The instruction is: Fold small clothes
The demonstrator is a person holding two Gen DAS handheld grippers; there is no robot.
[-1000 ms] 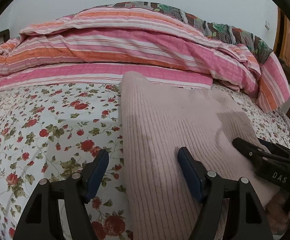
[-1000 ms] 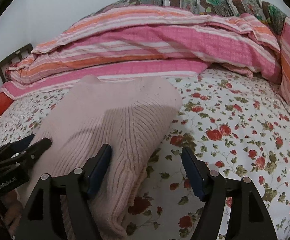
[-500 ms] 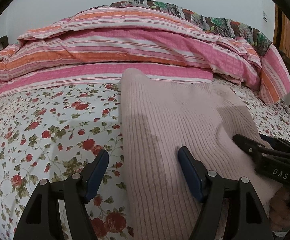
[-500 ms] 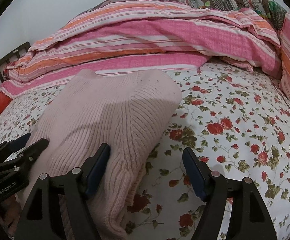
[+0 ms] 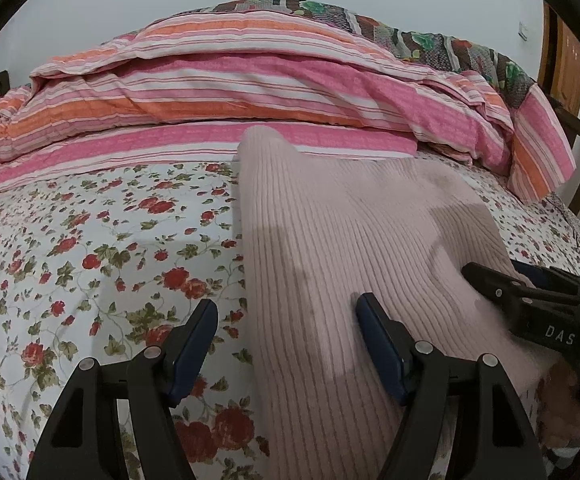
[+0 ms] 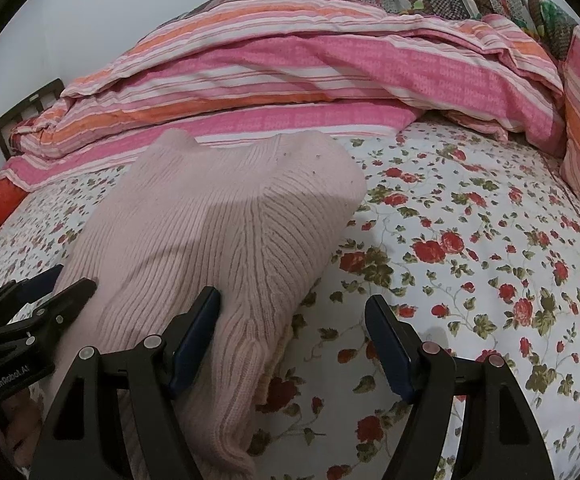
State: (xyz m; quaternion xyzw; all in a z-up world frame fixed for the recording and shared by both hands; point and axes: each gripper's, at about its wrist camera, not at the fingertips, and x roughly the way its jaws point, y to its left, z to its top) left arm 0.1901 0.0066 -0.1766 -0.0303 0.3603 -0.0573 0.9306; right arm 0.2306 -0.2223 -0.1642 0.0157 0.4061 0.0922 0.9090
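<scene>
My left hand-held gripper [image 5: 285,344] hangs spread, gripping nothing, over the left edge of the folded pink sweater [image 5: 350,240]; my right hand-held gripper [image 6: 292,340] is spread too, straddling the sweater's right edge. The sweater lies on the floral bedsheet [image 6: 470,248], just before the striped duvet [image 5: 249,80].

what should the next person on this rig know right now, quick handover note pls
Left claw: open, holding nothing, straddling the left edge of the pale pink ribbed knit sweater.
Right claw: open, holding nothing, straddling the sweater's right edge.
Sweater lies on the white bedsheet with red flowers, in front of the pink and orange striped duvet.
Done: the sweater looks narrowed into a long strip, side edges doubled under.
Left: probably grip the near end, fold it toward the duvet, then smooth it.
</scene>
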